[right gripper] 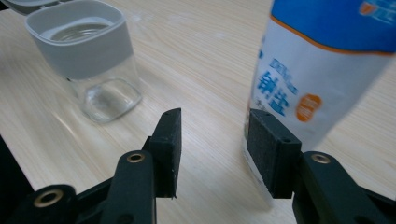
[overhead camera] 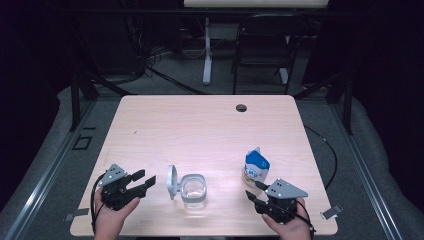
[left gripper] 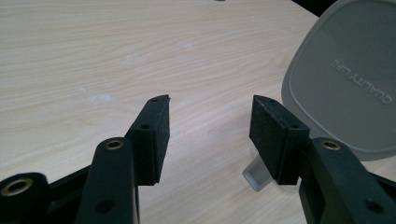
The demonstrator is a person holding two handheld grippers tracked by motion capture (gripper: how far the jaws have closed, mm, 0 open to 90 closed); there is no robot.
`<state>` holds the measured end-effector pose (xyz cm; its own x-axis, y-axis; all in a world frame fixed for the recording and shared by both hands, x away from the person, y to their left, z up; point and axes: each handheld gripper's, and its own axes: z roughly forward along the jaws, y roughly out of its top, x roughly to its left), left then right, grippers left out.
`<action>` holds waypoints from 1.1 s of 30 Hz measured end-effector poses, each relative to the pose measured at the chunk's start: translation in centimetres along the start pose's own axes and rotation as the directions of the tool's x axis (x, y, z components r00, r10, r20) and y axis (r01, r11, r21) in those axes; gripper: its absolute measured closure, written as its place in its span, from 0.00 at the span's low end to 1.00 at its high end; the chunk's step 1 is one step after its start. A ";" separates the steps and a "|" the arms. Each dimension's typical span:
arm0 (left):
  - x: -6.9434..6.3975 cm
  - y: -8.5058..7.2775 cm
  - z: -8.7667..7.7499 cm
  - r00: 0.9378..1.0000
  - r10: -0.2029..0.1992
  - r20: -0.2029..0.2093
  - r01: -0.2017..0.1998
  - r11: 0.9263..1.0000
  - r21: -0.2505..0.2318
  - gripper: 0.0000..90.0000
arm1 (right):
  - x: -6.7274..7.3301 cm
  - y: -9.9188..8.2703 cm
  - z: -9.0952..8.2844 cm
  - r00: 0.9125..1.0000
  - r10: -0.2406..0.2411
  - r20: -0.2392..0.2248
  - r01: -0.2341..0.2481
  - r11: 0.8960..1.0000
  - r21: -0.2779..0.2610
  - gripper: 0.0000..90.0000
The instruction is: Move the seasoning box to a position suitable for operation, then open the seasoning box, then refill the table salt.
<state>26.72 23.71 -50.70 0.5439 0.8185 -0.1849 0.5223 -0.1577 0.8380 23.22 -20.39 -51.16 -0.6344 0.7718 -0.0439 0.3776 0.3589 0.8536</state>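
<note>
Right gripper point(right gripper: 212, 140) gapes beside bag point(right gripper: 317, 70), perhaps touching; jar point(overhead camera: 193, 190) nearby.

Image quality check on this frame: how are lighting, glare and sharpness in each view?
High view: dark surroundings, table evenly lit, a soft bright patch near the jar. Left gripper view: sharp, lettering on the lid readable. Right gripper view: the bag up close looks soft, its print slightly blurred.
</note>
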 end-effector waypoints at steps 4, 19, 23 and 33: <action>-0.1 0.0 0.1 1.000 0.000 0.011 0.001 1.000 -0.007 0.53 | -0.9 -0.4 -0.4 0.999 0.024 0.032 -0.024 1.000 0.000 0.62; 0.5 0.1 -0.1 1.000 -0.010 0.011 0.010 1.000 -0.011 0.52 | -3.9 -1.9 -0.5 0.987 0.098 0.128 -0.099 0.995 0.003 0.58; 0.5 0.1 -0.2 1.000 -0.007 0.009 0.007 1.000 -0.010 0.52 | -4.6 -2.7 -0.1 0.980 0.105 0.167 -0.111 0.993 0.027 0.56; 0.5 0.0 -0.8 1.000 -0.011 -0.010 0.011 1.000 -0.016 0.52 | -4.7 -3.3 0.2 0.980 0.113 0.166 -0.118 0.993 0.019 0.51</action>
<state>26.44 24.58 -50.40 0.5313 0.8258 -0.1891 0.5175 -0.1396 0.8442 25.12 -25.13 -53.88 -0.4669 0.8837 -0.0322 0.4626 0.2751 0.8428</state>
